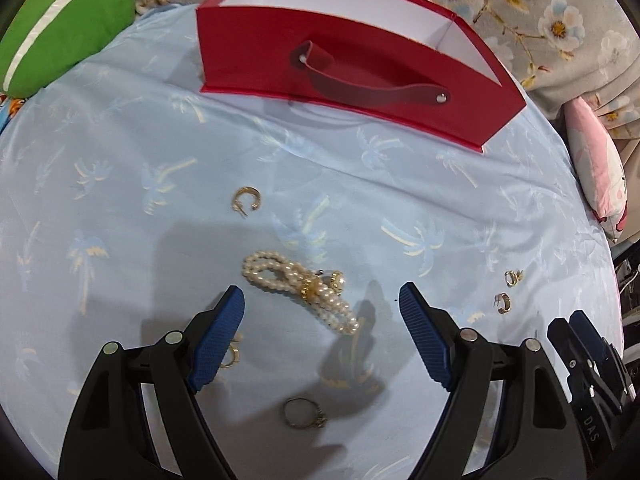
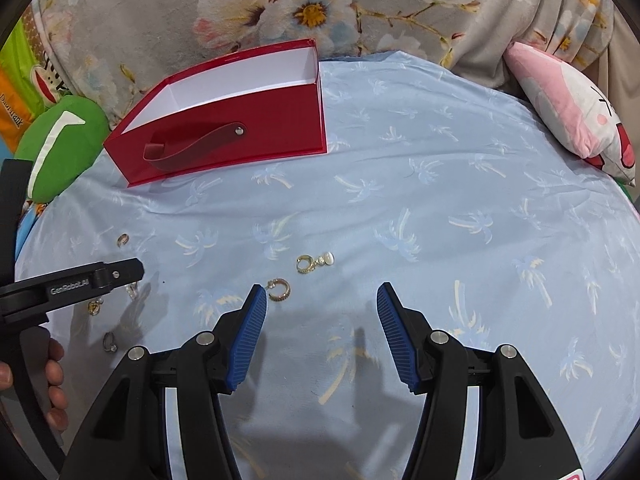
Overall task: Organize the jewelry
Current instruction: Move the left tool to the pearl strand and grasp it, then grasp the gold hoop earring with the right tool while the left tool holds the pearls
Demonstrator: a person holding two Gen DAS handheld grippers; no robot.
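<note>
Red card, with a strap handle on its near wall, makes up the box [image 1: 344, 68], our landmark. As far as we can see, its white inside holds nothing, though the floor is mostly hidden by the near wall.

All the jewelry lies on the blue sheet [image 1: 120, 152] on the near side of the box: the pearl bracelet [image 1: 300, 288] well in front of it, a gold hoop earring [image 1: 247, 199] between bracelet and box, a ring [image 1: 304, 414] nearer to us than the bracelet, and two small earrings [image 2: 294, 276] off to the right.

Our left gripper [image 1: 322, 312] hovers with fingers spread wide over the bracelet, grasping nothing; our right gripper [image 2: 322, 308] is likewise released and empty. We judge sorting barely begun, with every visible piece left.
</note>
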